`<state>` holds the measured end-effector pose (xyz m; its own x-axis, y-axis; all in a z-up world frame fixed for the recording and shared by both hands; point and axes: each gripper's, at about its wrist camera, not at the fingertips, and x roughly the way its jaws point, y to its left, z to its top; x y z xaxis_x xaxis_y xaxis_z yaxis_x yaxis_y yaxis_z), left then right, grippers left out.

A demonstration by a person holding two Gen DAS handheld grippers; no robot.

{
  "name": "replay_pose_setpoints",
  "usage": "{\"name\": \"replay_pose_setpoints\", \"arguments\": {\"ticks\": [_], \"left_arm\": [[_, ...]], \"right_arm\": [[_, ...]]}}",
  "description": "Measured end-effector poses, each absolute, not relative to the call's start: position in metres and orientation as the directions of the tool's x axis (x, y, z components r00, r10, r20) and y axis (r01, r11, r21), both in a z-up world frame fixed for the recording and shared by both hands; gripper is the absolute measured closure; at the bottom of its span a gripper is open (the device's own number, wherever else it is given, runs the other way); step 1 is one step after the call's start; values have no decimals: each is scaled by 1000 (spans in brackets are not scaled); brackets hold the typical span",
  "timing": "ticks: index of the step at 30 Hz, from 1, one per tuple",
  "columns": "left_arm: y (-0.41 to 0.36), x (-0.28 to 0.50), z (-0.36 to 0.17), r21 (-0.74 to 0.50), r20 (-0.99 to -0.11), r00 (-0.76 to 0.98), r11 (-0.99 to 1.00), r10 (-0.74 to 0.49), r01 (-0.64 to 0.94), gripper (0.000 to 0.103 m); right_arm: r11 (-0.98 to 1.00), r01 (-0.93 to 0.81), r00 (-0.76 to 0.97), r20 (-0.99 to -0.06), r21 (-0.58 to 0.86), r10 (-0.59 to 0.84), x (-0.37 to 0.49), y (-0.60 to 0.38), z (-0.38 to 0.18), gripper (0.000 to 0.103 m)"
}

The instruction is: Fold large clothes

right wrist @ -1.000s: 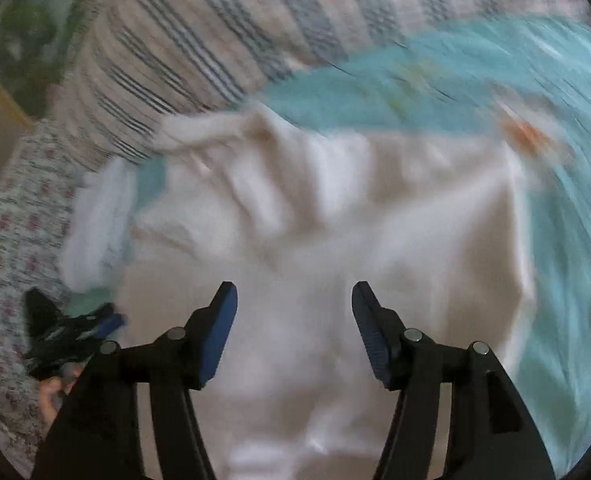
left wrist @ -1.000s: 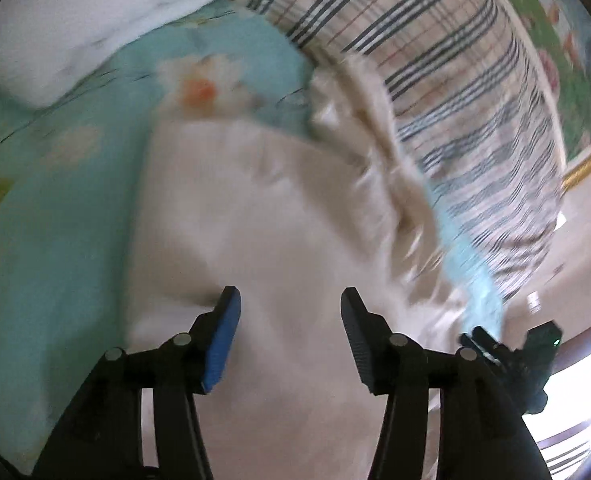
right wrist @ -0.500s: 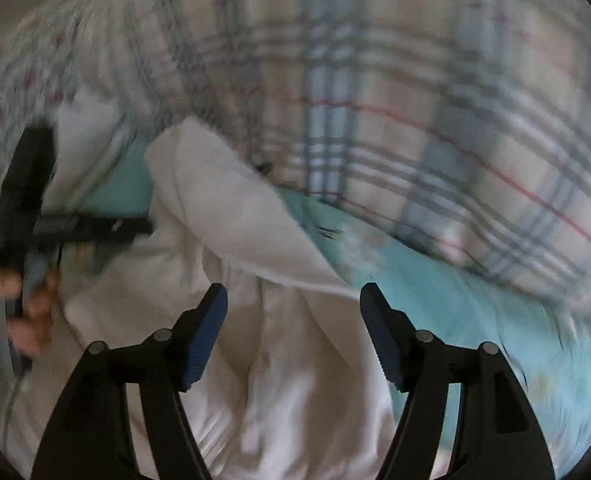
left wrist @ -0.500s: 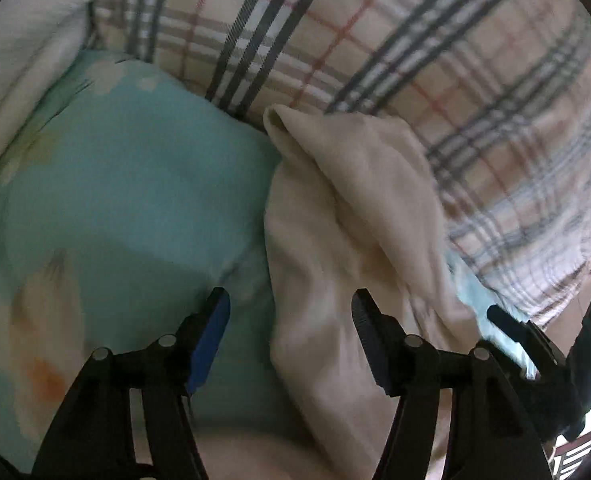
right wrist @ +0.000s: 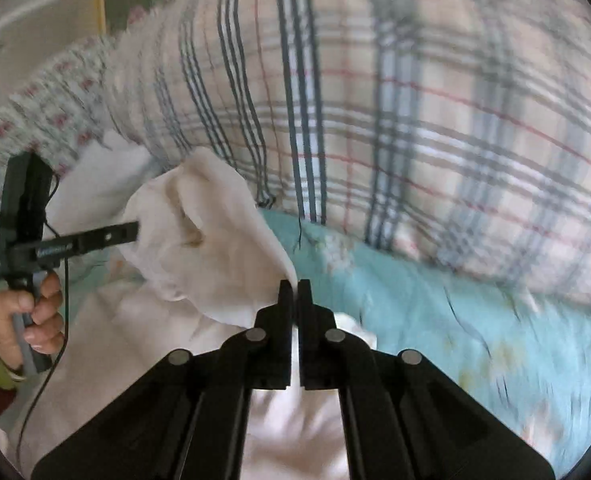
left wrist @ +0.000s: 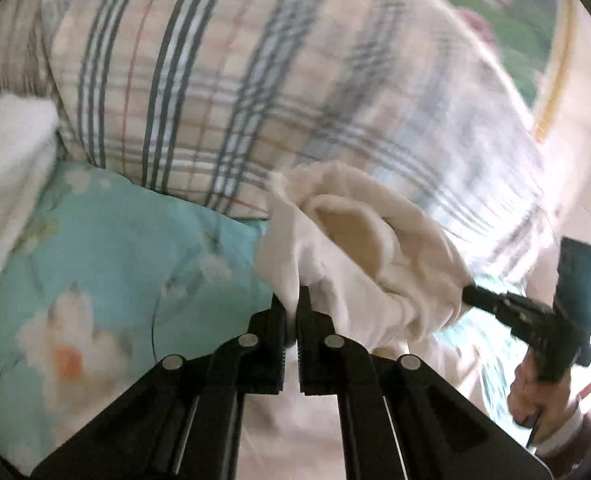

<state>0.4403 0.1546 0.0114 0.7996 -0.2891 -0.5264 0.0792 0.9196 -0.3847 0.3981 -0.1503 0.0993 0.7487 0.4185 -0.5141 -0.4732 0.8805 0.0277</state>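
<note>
The large cream-white cotton garment [left wrist: 359, 248] lay on the pale turquoise flower-print bedsheet [left wrist: 135, 264], its far end bunched up just before the big beige pillow with dark plaid stripes [left wrist: 255, 80]. The black two-finger left gripper [left wrist: 291, 300] was clenched on one edge of that bunched end, cloth pinched between its pads; the black two-finger right gripper [right wrist: 294, 286] was clamped on the opposite edge the same way. Half a second before, both pairs of jaws had stood wide apart over the slack cloth; by now they had snapped together and the gathered end was lifted off the sheet. In the right wrist view, the person's left hand [right wrist: 35, 316] gripped its handle.
</note>
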Motion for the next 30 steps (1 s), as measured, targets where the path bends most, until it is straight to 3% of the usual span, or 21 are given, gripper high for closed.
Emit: {"name": "replay_pose_setpoints", "arguments": {"ticks": [4,11,16,17,18,20,22,24,25,26,27,30], "left_arm": [[127,372,2,-348,-521,800,930,-298,120,102],[98,318,-60,-327,-680,662,939,-315,111,101],[102,283,-41,-365,-648,681,924,-340,114,92],[103,272,-31,-391,-617,700,912,-359,124,88],[103,269,-26,-417,-594,709,899,-381,134,83],[97,268,-20,-487,-556,692,855,-461,178,78],[89,277,-25,-517,-550,664,831,-506,204,78],[82,291,-38,-512,-575,638,833,-512,207,78],[80,299,-45,-523,-589,618,829,-520,199,78],[79,308,-54,-548,-604,585,815,-542,189,79],[77,317,-65,-571,-616,550,801,-564,180,80],[71,335,-80,-548,-663,521,823,-538,151,80]], "right_arm": [[887,-457,735,-534,65,418,327,-181,73,101],[915,-334,587,-710,226,390,292,-214,-14,101],[880,-363,623,-623,305,473,287,-211,16,94],[873,-385,626,-611,299,485,293,-203,25,79],[870,-402,627,-607,285,488,296,-196,30,53],[859,-456,627,-602,231,495,316,-167,40,32],[847,-495,617,-607,196,501,332,-143,36,32],[833,-527,571,-657,167,493,354,-124,27,39],[830,-539,555,-680,145,480,360,-117,22,49],[827,-548,536,-704,128,465,368,-111,17,87],[826,-547,514,-726,132,457,374,-110,14,101],[817,-556,552,-665,156,503,358,-127,33,101]]}}
